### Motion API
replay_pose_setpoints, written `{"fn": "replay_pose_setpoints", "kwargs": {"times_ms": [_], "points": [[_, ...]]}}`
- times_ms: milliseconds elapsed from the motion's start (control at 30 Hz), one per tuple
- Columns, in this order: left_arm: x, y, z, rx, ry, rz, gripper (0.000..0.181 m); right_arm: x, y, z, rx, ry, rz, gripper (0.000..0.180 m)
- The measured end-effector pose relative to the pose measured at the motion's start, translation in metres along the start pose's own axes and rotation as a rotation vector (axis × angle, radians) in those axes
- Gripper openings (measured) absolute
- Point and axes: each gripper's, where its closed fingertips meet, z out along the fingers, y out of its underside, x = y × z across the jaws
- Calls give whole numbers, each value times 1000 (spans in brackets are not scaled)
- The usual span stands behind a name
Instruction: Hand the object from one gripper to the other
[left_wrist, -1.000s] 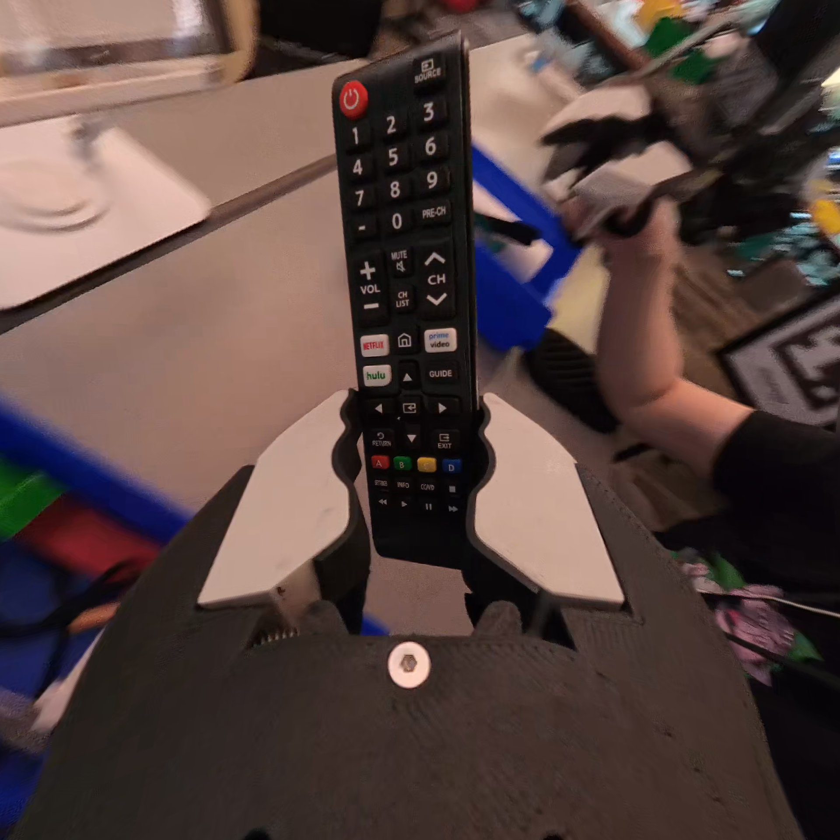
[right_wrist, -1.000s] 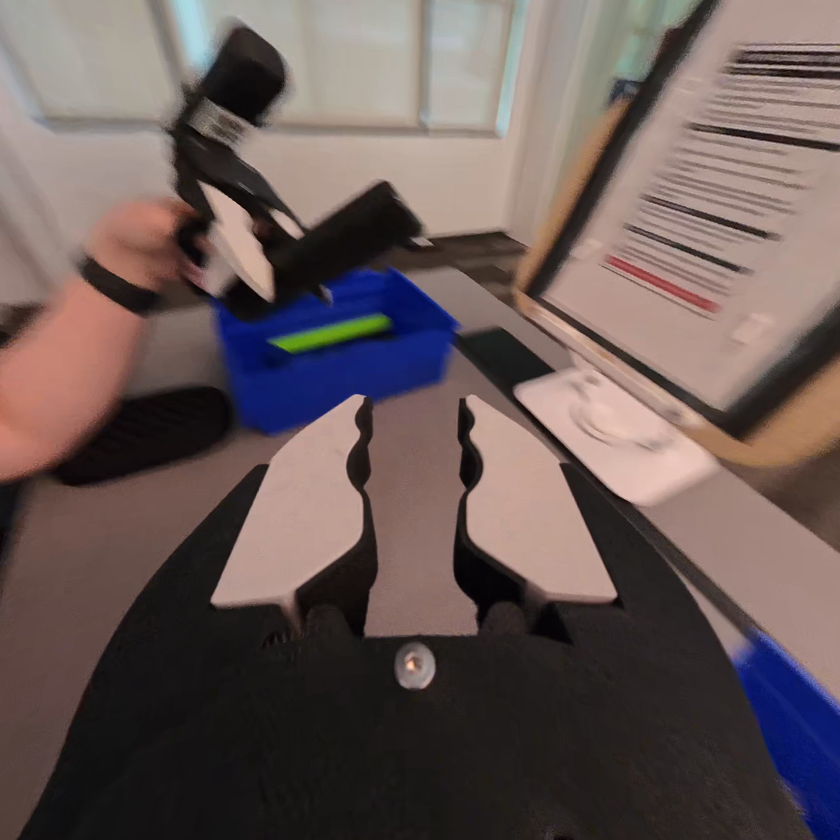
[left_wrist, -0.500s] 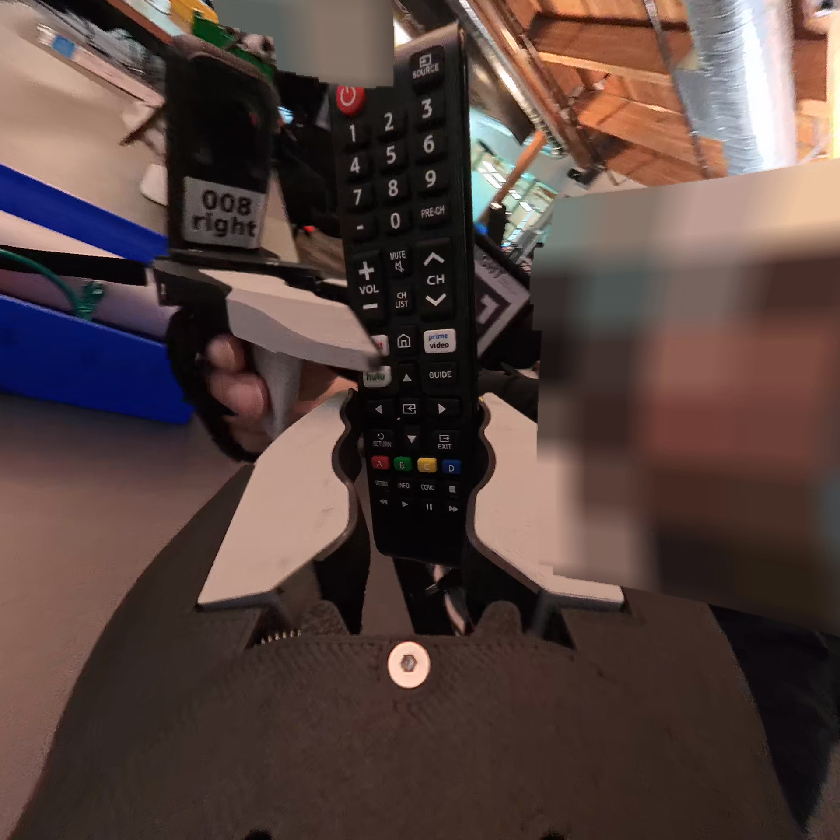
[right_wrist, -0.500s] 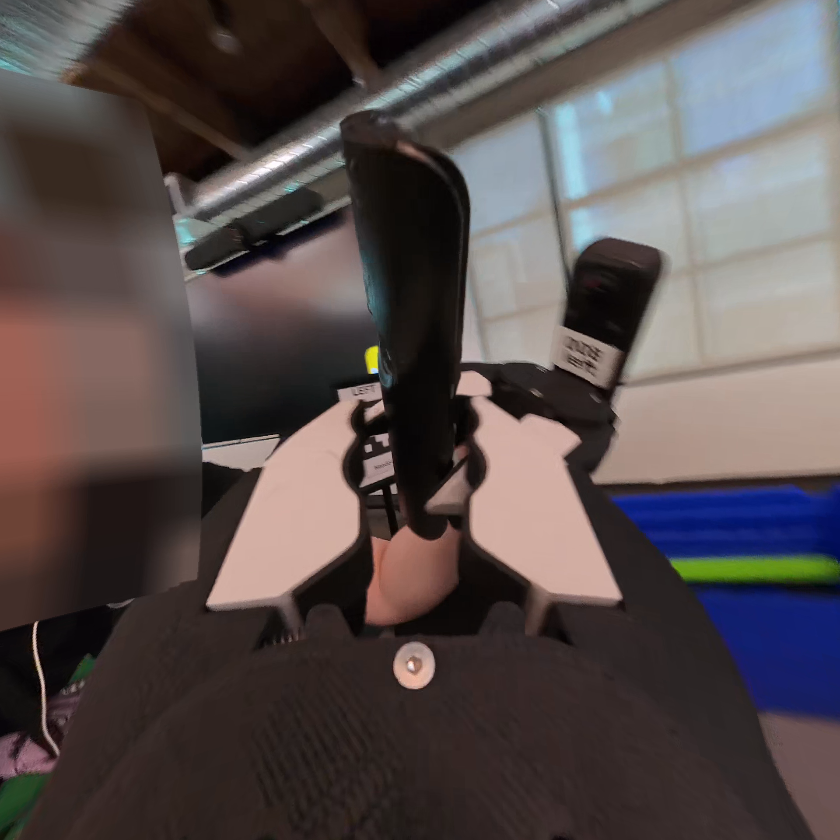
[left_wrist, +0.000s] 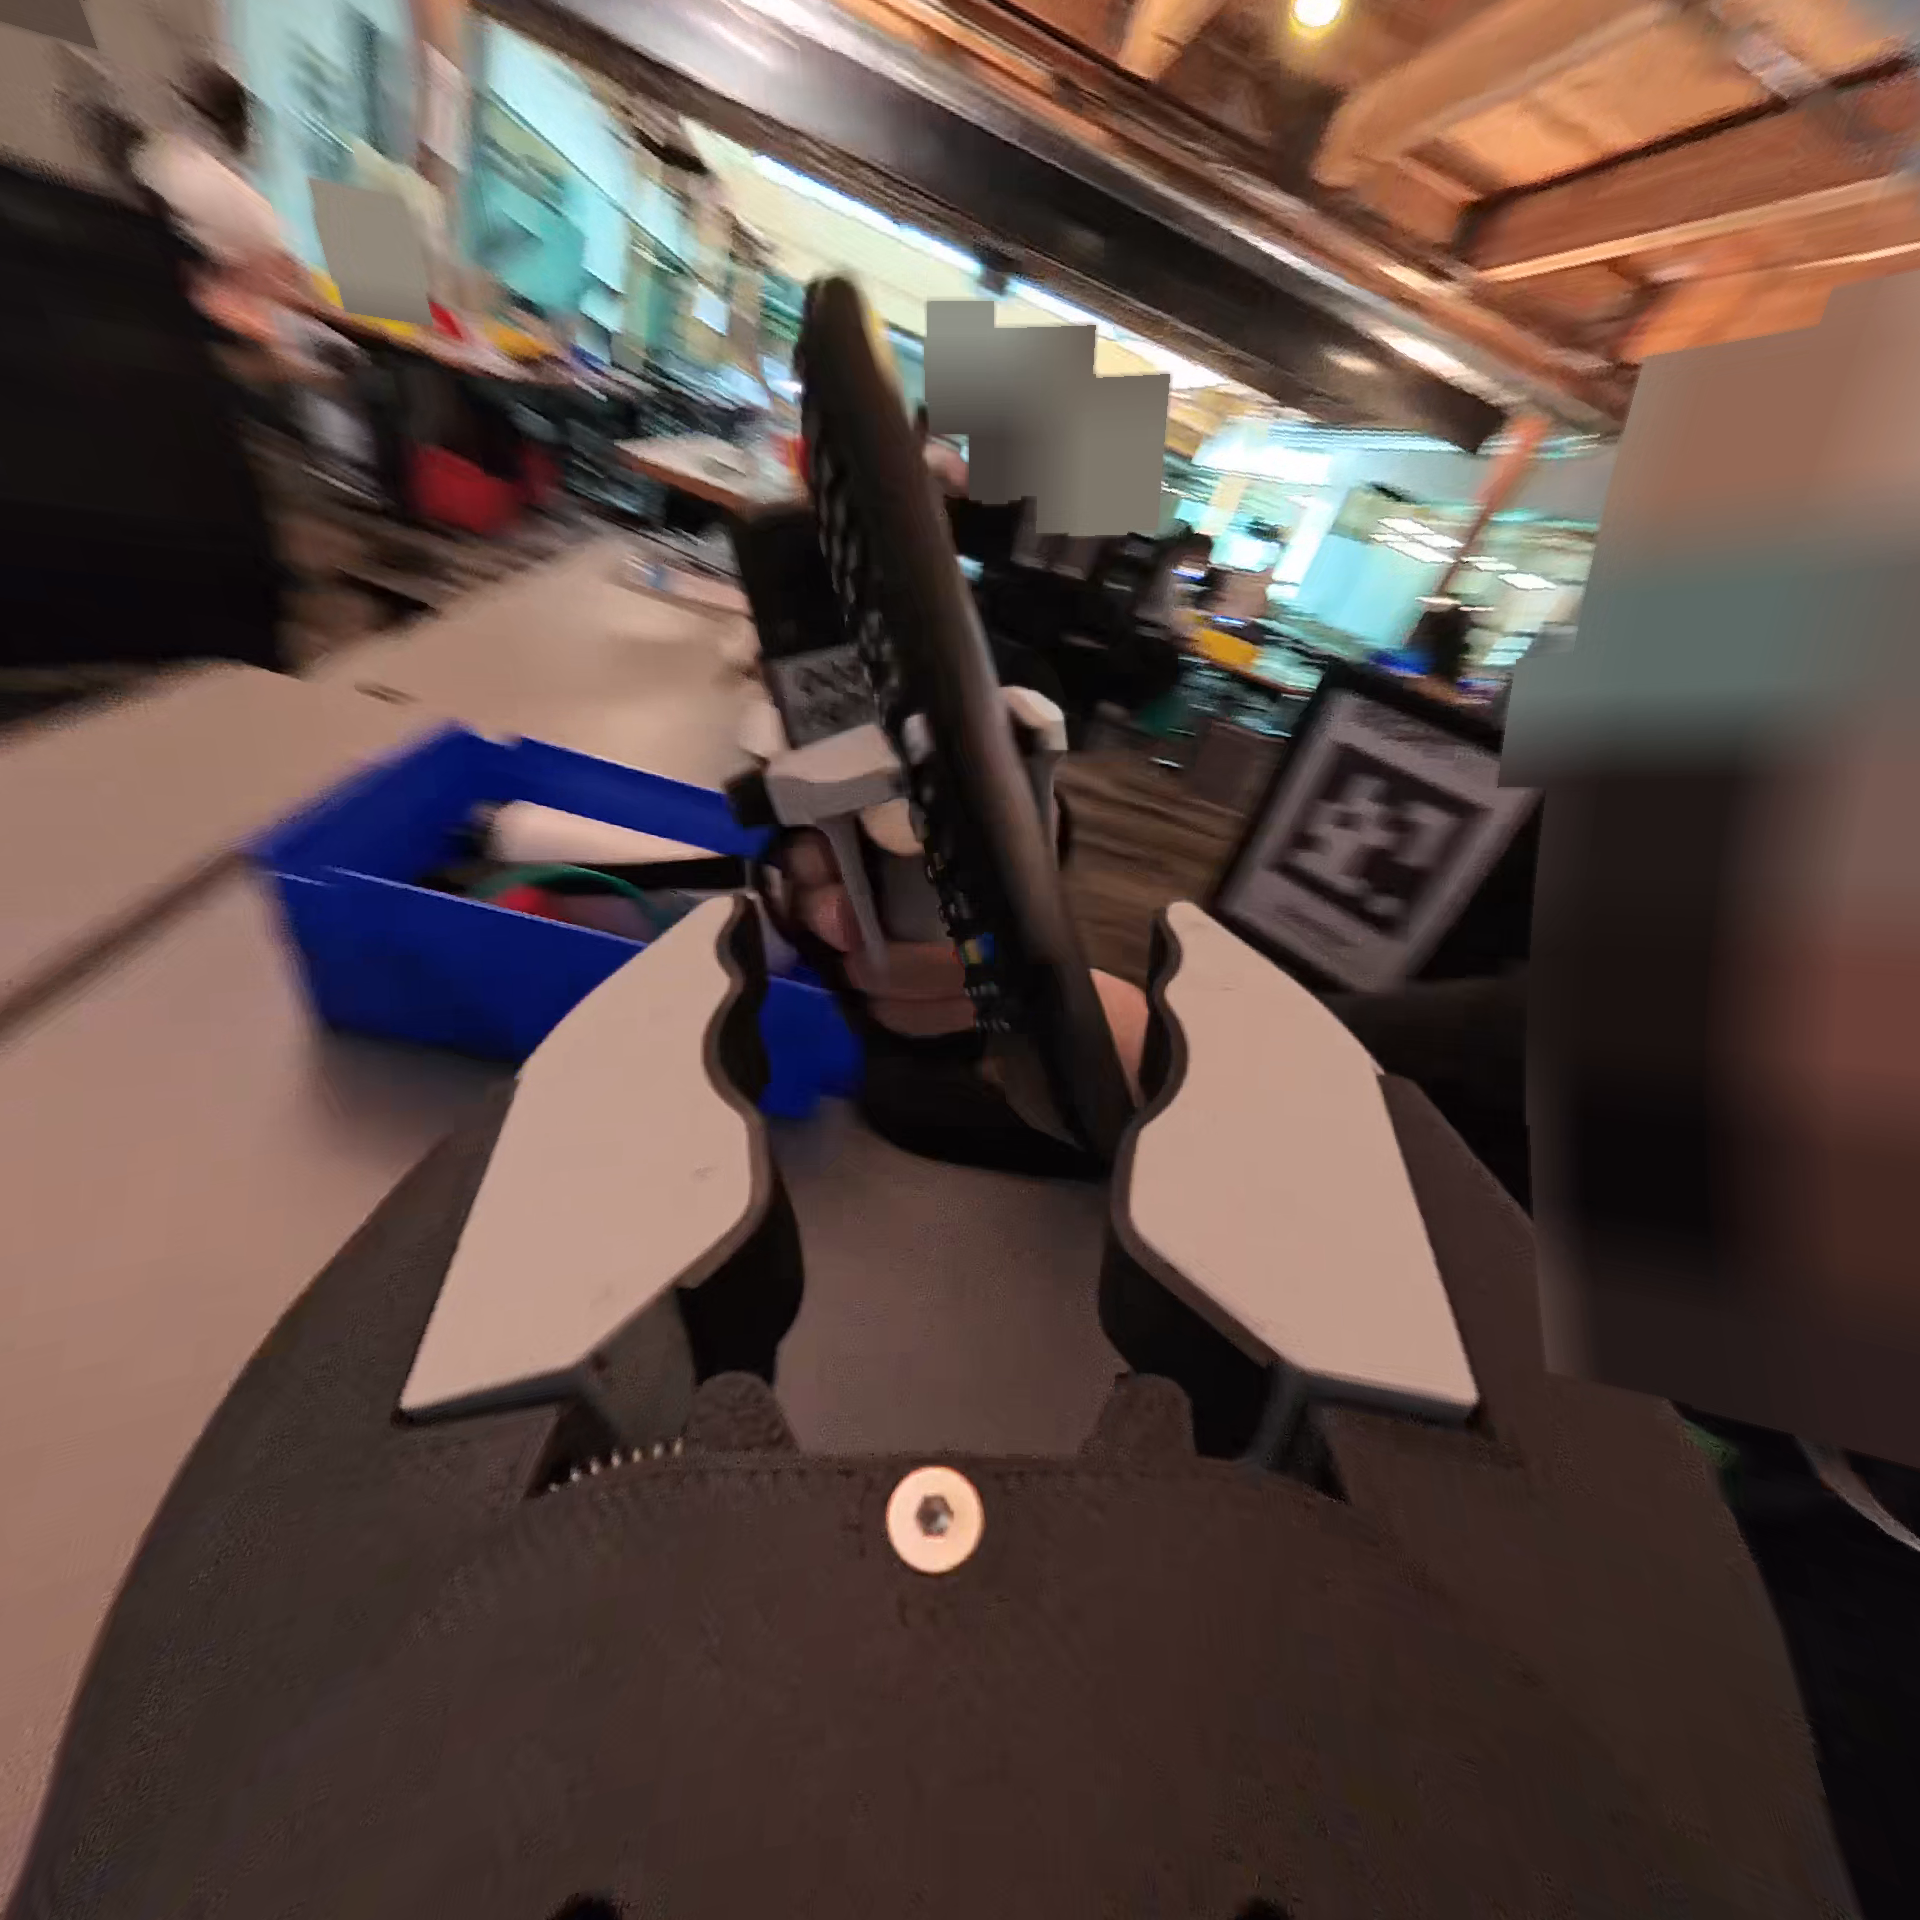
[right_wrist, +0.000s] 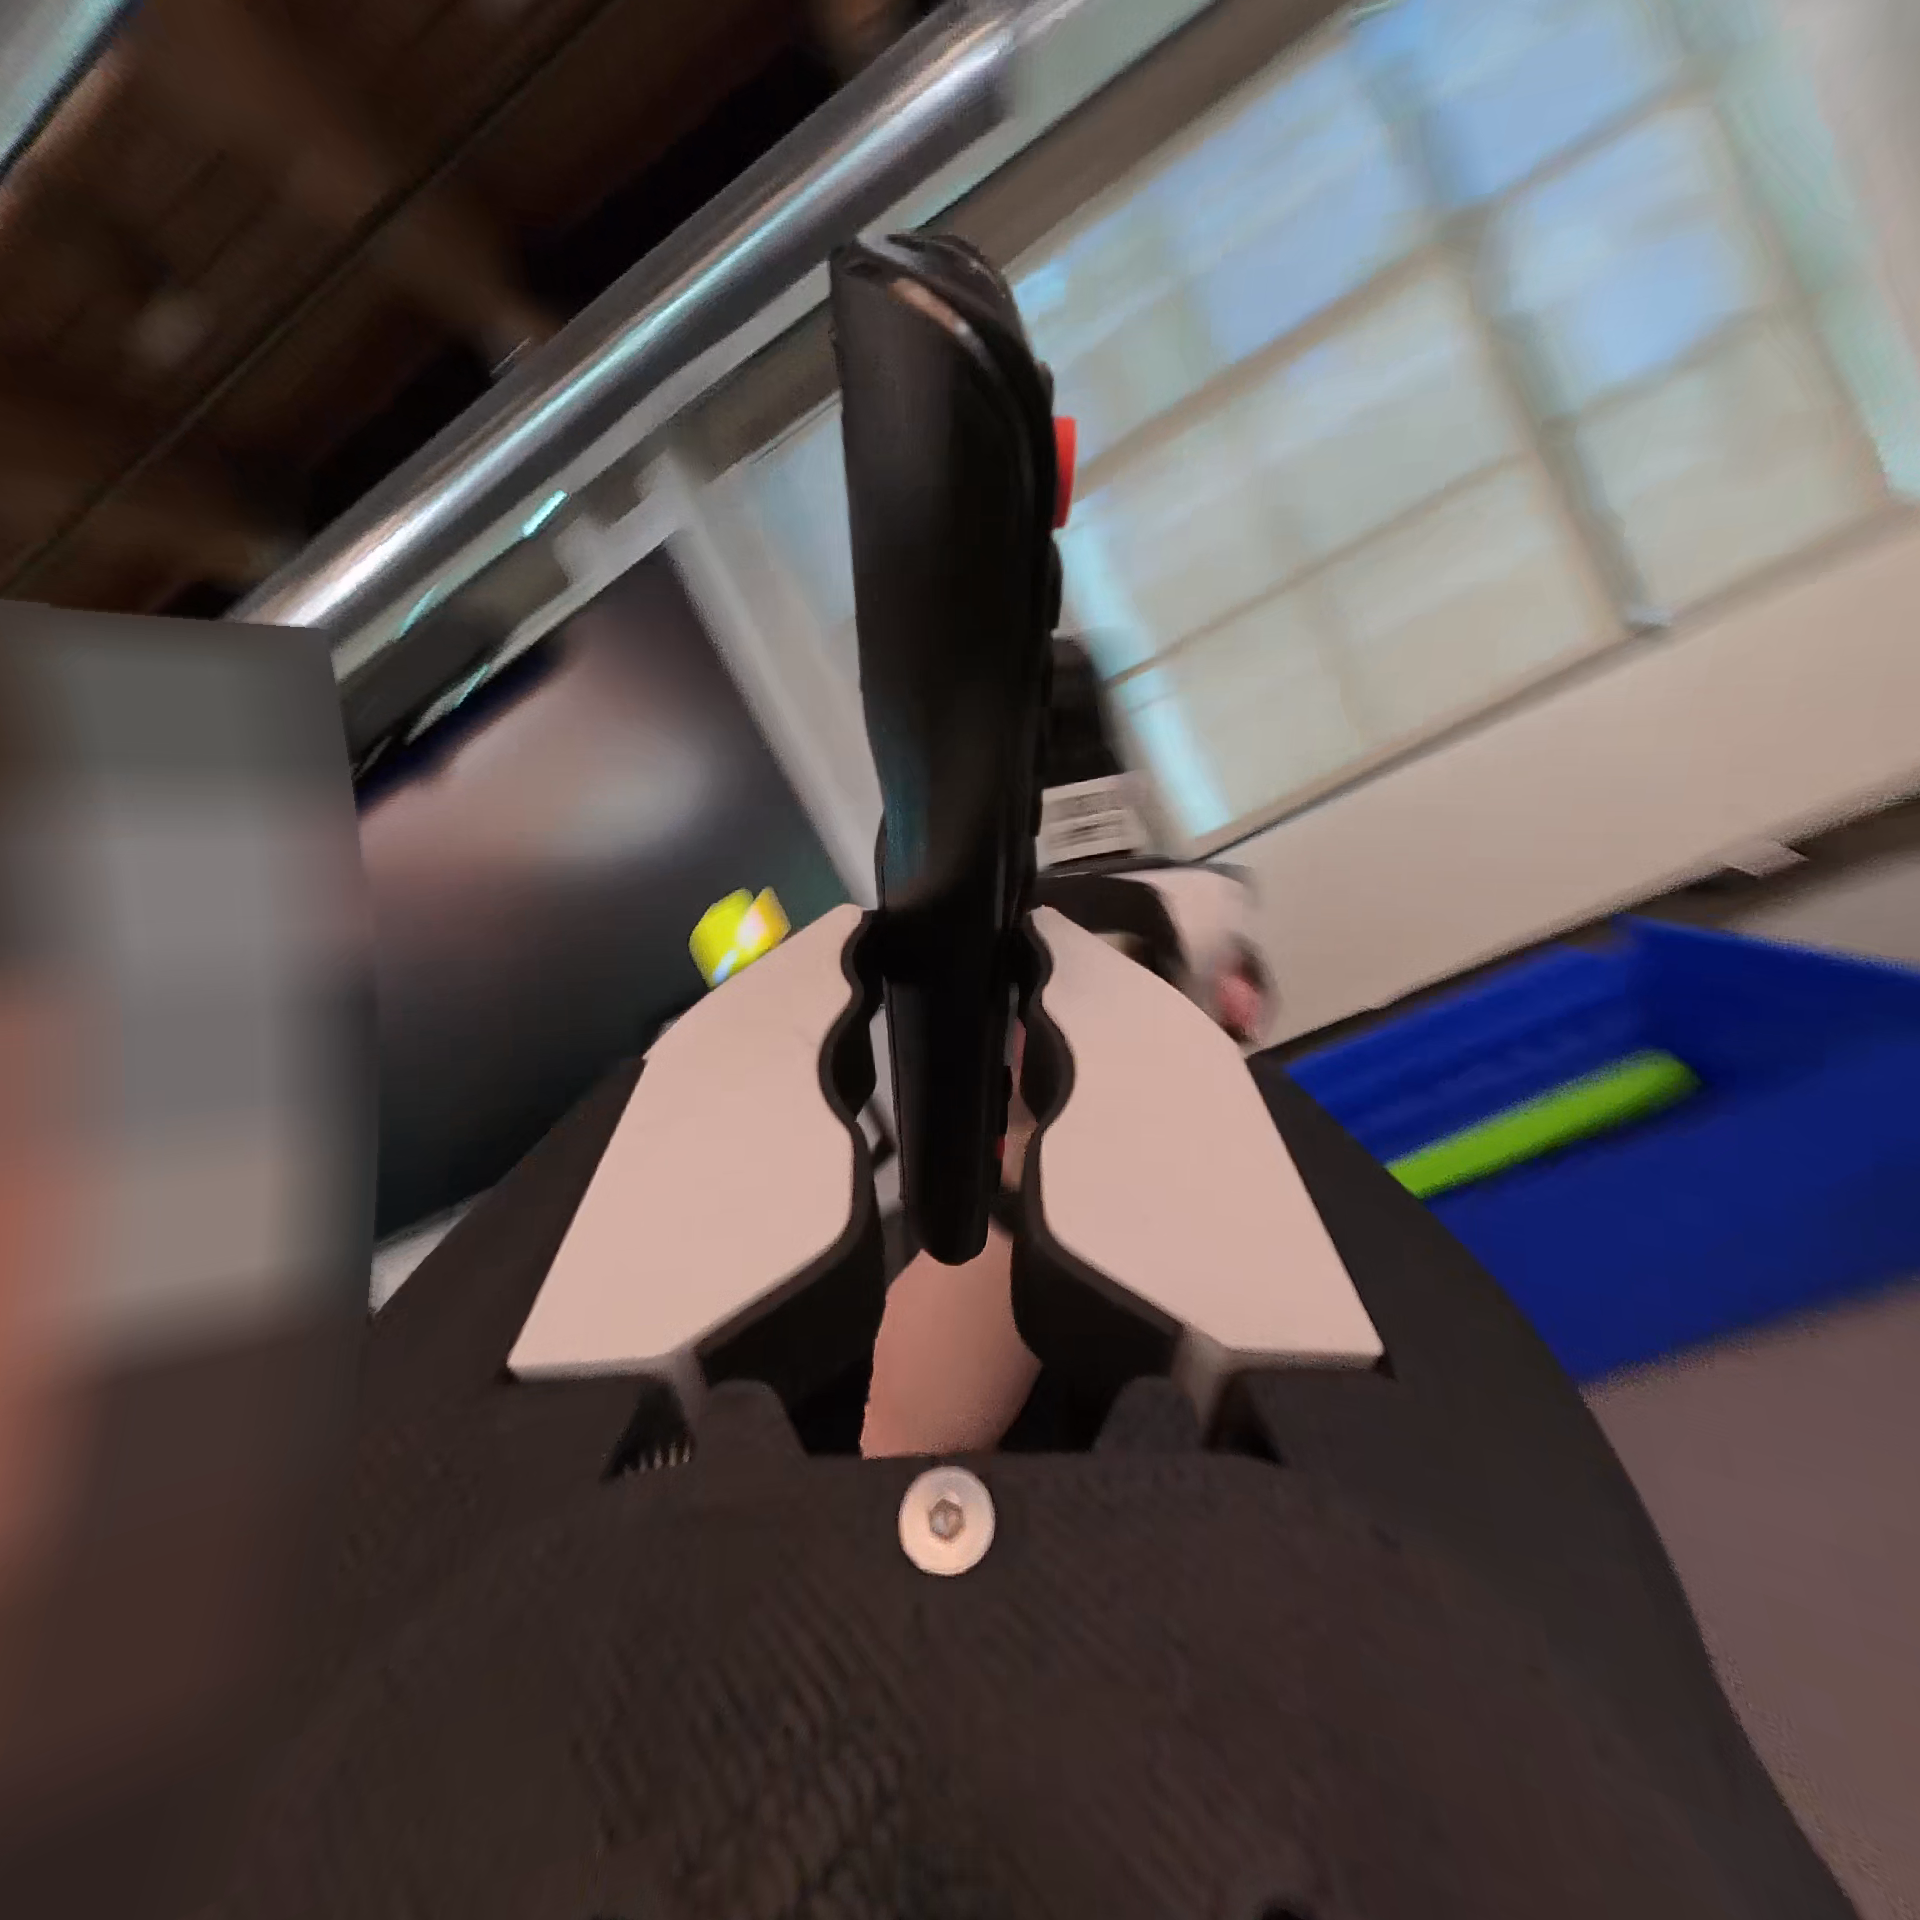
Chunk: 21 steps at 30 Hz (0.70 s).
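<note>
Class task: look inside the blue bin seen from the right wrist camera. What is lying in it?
A bright green, bar-shaped object lies inside the blue bin. Motion blur hides what it is, and the near wall covers the bin's floor.

The left black-bodied gripper with pale grey finger plates (left_wrist: 940, 1029) is standing with its jaws spread wide, gripping nothing. The right black-bodied gripper with pale grey finger plates (right_wrist: 940, 1023) is clamping its jaws on the lower end of the slim black remote control (right_wrist: 945, 727), which is pointing upward between them. Beyond the remote, a bare hand (left_wrist: 831, 914) is holding the right gripper's handle.

Open workshop: wooden ceiling beams (left_wrist: 1621, 197), cluttered benches (left_wrist: 686, 457) (blurred); parts bin (left_wrist: 468, 935).
</note>
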Motion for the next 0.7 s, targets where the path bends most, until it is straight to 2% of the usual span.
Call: {"fn": "replay_pose_setpoints", "kwargs": {"times_ms": [33,133,267,367,500,700], "points": [[-4,-6,-4,41,-61,59,75,14,-7,-7,43,66,61,25],[-6,-20,-11,130,-193,254,76,51,-21,-34,191,154,302,25],[-18,-1,-3,-29,-427,598,80,87,-22,-60,312,166,585,25],[-38,22,7,-228,-621,881,78,102,-12,-64,300,223,644,25],[-66,48,13,-477,-813,1171,67,112,1,-61,261,311,676,25],[-88,64,11,-652,-922,1419,52,124,18,-61,244,401,745,25]]}}
